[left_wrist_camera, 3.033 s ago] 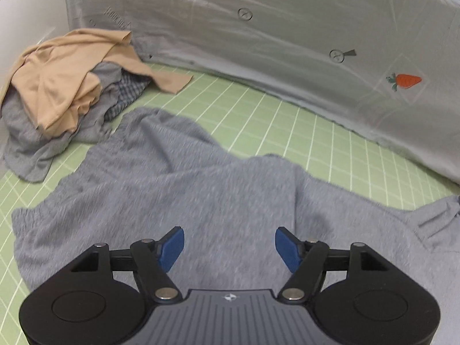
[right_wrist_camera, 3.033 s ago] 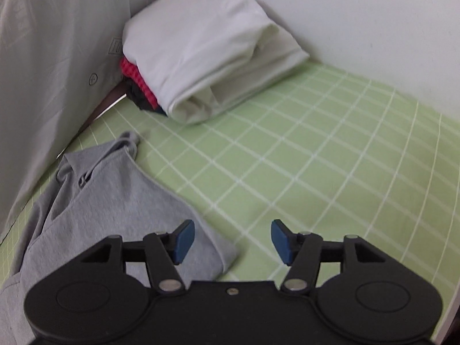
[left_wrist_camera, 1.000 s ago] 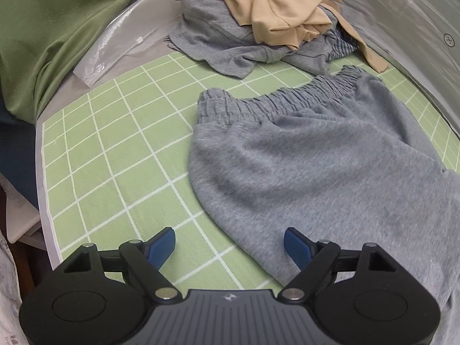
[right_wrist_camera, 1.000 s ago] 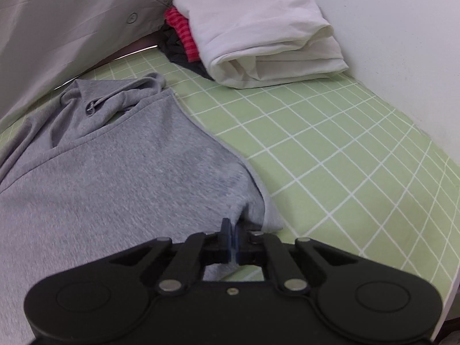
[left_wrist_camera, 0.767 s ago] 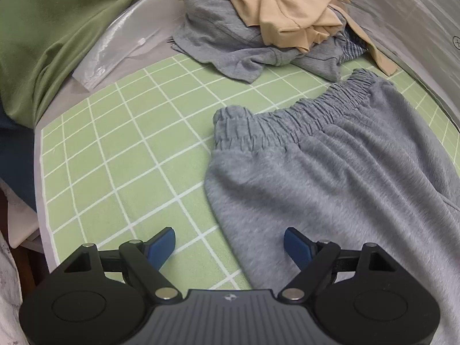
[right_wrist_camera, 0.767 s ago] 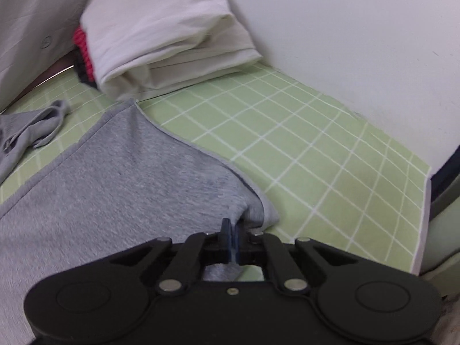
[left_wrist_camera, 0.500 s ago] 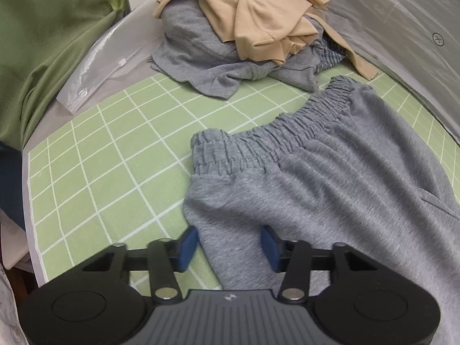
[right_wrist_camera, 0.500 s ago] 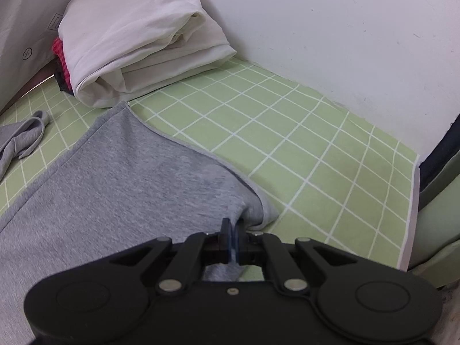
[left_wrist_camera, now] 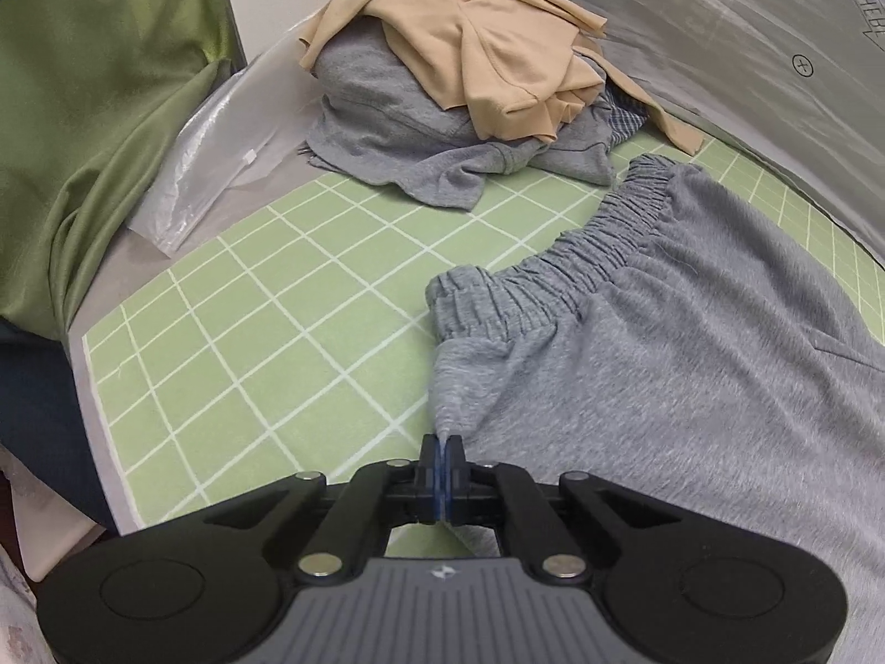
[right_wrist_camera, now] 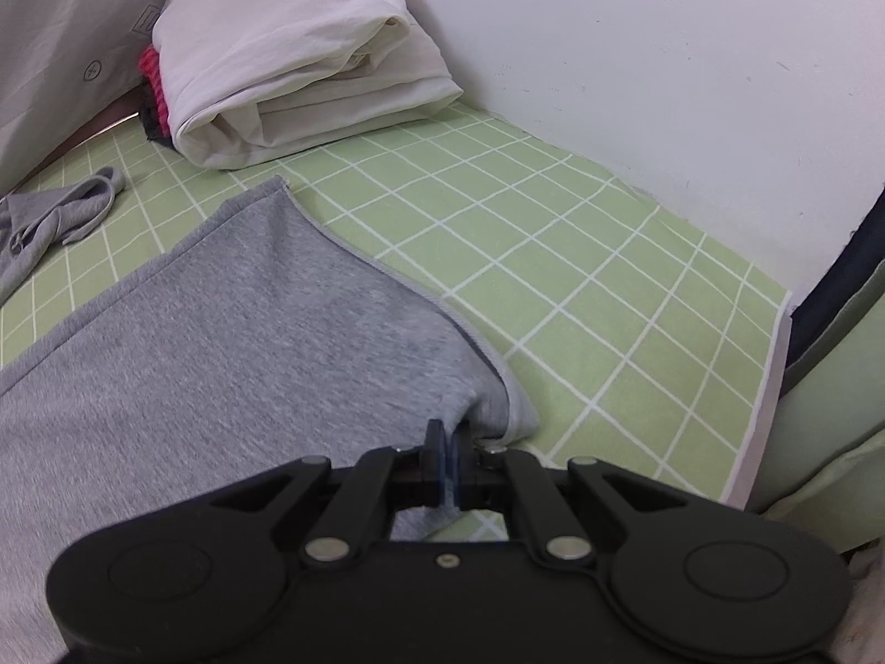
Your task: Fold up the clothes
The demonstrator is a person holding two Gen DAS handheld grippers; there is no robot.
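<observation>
The left gripper [left_wrist_camera: 442, 462] is squeezed tight on the side edge of the gray pants [left_wrist_camera: 691, 365], a little below the stretchy waistband [left_wrist_camera: 553, 271]. The cloth rises in a small peak where the blue pads [left_wrist_camera: 437, 465] pinch it. The right gripper [right_wrist_camera: 449, 456] is squeezed tight too, on the corner of a pants leg [right_wrist_camera: 249, 343] near the hem. That corner is bunched up and folded at the pinch. The pants lie spread out on a green mat [left_wrist_camera: 265, 299] with white lines. Beyond the waistband sits a pile of clothes [left_wrist_camera: 442, 110], with a tan shirt [left_wrist_camera: 487, 44] on top of gray ones and a bit of checked cloth poking out. Left of the pile lies a clear plastic bag [left_wrist_camera: 204, 166], and a big green cloth [left_wrist_camera: 94, 110] hangs farther left. A gray sheet [left_wrist_camera: 746, 55] with printed marks stands along the back. In the right view, a folded white cloth [right_wrist_camera: 298, 61] sits in the far corner by the white wall [right_wrist_camera: 664, 55], on top of something red and dark [right_wrist_camera: 152, 94]. A small twisted bit of gray cloth [right_wrist_camera: 61, 216] lies at the far left of the mat.
</observation>
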